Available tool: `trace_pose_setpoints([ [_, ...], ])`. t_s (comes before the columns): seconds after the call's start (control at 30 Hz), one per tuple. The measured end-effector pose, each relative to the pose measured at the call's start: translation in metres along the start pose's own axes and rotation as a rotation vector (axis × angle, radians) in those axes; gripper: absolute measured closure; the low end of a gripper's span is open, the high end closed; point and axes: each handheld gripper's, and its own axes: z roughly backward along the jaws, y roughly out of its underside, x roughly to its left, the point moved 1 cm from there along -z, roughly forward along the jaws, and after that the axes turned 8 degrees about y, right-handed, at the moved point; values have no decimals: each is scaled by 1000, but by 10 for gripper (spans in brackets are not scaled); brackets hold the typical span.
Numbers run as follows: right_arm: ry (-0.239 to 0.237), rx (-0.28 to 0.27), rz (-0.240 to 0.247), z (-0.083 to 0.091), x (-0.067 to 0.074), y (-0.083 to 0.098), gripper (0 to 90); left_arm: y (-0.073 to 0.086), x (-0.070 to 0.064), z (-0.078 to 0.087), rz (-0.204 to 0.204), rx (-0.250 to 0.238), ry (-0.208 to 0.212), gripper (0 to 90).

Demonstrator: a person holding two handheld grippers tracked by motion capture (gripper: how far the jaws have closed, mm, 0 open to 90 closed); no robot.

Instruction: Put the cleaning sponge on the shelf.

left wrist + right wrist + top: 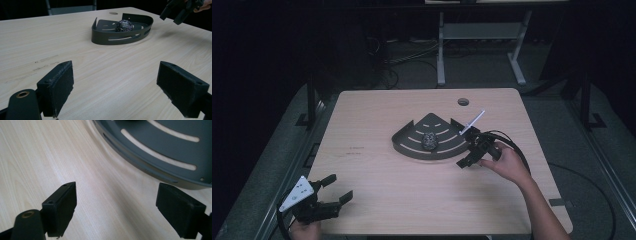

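A dark fan-shaped slotted tray (404,136) lies at the middle of the wooden table (377,185). A crumpled metallic scrubber ball (430,140) rests inside it. A hand holds my right gripper (467,151) open just off the tray's right front edge, jaws low over the wood and empty. In the right gripper view the tray's curved rim (150,170) passes just beyond my right gripper (116,207). My left gripper (338,188) stands open and empty near the front left corner. The left gripper view, over my left gripper (115,87), faces the tray (120,37), the ball (124,25) and the right gripper (175,13).
A round cable hole (463,102) sits near the table's far edge. A white rod (474,121) sticks up from the right gripper. A white desk frame (482,35) and cables stand on the floor behind the table. Bare wood stretches between the two grippers.
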Motion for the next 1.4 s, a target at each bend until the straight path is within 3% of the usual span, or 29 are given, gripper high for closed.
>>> trace_pose_setpoints([
  [0.57, -12, -4, -30, -4, 3, 26, 162, 0, 0, -1, 1, 3, 2, 133],
  [1.03, -7, 0, -25, -3, 11, 42, 156, 0, 0, -1, 1, 4, 1, 133],
  [1.4, -10, -31, -40, -1, 17, 65, 154, 0, 0, -2, 1, 8, 2, 133],
])
